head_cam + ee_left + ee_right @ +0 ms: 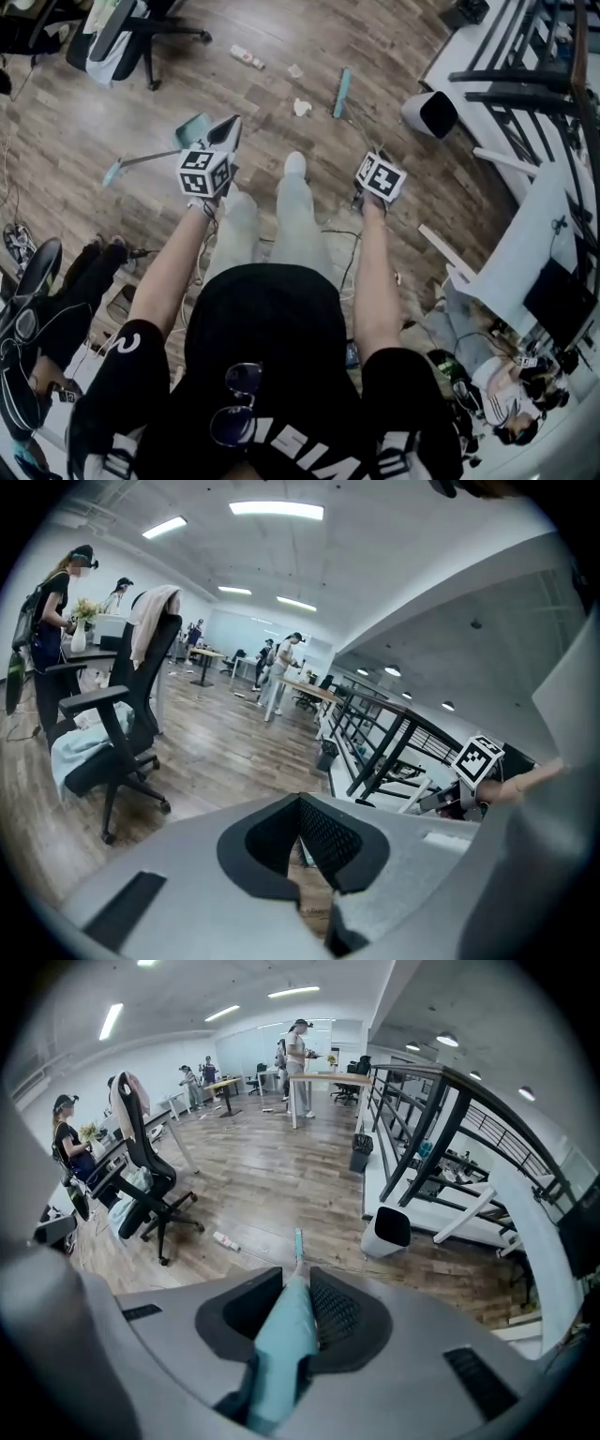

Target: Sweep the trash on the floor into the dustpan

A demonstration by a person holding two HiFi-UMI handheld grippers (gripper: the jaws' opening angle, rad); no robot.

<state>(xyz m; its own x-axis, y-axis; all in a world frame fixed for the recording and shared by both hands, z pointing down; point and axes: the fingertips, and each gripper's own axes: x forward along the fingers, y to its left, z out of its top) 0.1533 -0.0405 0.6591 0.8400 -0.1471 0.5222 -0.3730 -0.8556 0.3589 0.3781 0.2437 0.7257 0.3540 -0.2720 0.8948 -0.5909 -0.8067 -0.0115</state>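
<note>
My right gripper (368,169) (298,1283) is shut on the teal broom handle (281,1344). The broom's teal head (341,92) rests on the wood floor ahead. A crumpled white scrap (301,107) lies just left of that head, and a smaller scrap (295,70) lies farther out. The teal dustpan (194,127) lies on the floor, its long handle (141,161) running out to the left. My left gripper (228,131) (300,803) hovers beside the pan, aimed forward and up, its jaws shut with nothing between them.
A small bottle (247,57) lies on the floor beyond the scraps. A black office chair (131,33) stands far left, a white bin (429,112) and black railings (525,84) at right. Cables (342,239) trail by my feet. A person (56,309) sits low at left.
</note>
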